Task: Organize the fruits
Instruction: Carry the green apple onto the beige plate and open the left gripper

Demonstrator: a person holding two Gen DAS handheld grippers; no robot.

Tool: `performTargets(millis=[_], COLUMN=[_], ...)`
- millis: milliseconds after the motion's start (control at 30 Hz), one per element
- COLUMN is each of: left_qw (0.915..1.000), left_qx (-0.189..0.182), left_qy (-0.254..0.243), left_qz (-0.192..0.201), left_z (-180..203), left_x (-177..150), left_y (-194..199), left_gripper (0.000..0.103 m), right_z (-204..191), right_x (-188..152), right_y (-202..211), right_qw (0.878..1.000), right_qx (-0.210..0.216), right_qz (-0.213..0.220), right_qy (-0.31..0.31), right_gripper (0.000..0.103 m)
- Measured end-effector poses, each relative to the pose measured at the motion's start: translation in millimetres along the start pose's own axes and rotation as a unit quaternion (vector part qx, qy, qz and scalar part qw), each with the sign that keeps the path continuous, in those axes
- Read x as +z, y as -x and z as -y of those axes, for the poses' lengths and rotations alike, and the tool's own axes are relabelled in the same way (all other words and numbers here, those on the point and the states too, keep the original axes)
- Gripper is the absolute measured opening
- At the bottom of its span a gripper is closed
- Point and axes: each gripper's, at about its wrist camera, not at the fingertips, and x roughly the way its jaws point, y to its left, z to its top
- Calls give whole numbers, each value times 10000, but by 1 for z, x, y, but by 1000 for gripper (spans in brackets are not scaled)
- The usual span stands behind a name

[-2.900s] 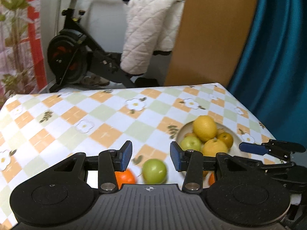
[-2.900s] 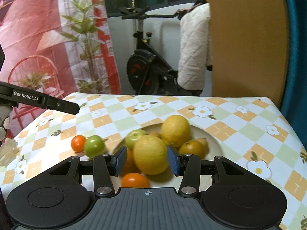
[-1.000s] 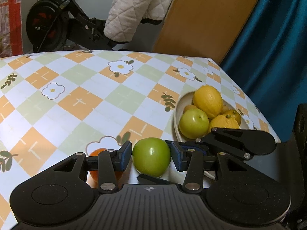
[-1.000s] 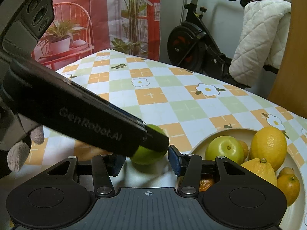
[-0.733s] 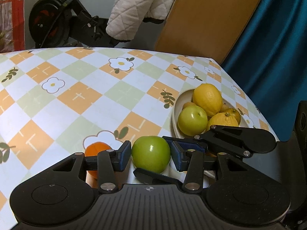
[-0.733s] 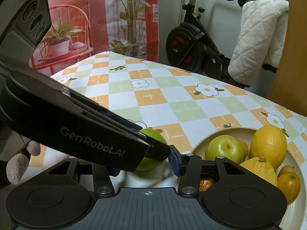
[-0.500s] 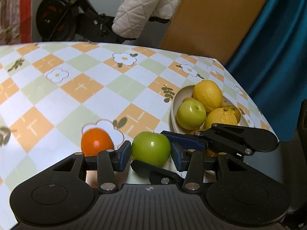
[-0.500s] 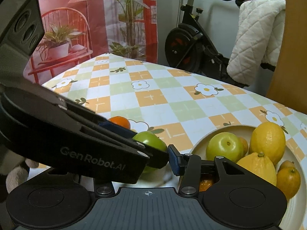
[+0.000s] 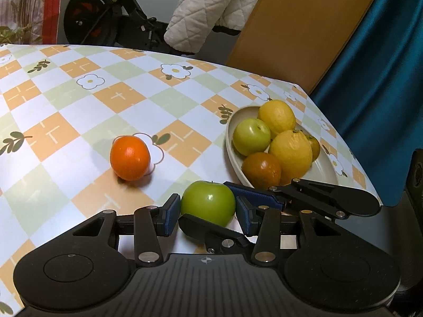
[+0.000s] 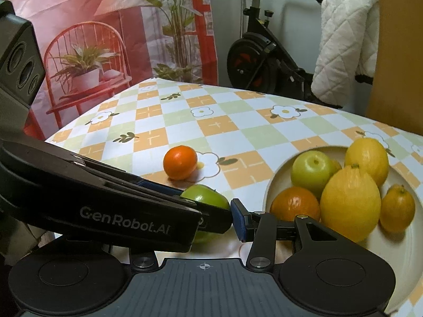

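A green apple (image 9: 207,202) sits between the blue pads of my left gripper (image 9: 207,214), which is shut on it just above the tablecloth. The right gripper's fingers (image 9: 253,198) reach in from the right and clamp the same apple front and back. In the right wrist view the apple (image 10: 206,198) lies in my right gripper (image 10: 203,222). The left gripper's finger (image 10: 132,219) hides my left pad there. A loose orange (image 9: 130,157) (image 10: 180,162) rests on the table. A cream bowl (image 9: 325,169) (image 10: 396,174) holds two lemons, another green apple (image 9: 251,136) and oranges.
The checked floral tablecloth (image 9: 105,105) ends close behind and right of the bowl. Beyond it stand an exercise bike (image 10: 253,58) with a white quilted cloth (image 9: 211,13), a wooden panel (image 9: 290,26) and a teal curtain (image 9: 383,66). A red plant backdrop (image 10: 84,60) hangs at left.
Both grippers have slid across the table together with the green apple between them. The loose orange, half hidden behind my left finger before, now shows in full to the left.
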Motion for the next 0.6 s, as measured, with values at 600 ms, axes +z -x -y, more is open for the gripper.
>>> performTargets(millis=[600], left_qw=[9996], left_qx=[99], left_qy=[-178], left_qz=[176], left_z=[15], left_x=[-6], left_y=[16], left_gripper=[48], right_z=[3], right_x=[-11], right_y=[18], right_qw=[9990], right_qx=[159], right_qz=[151], right_qy=[-394], right_gripper=[42])
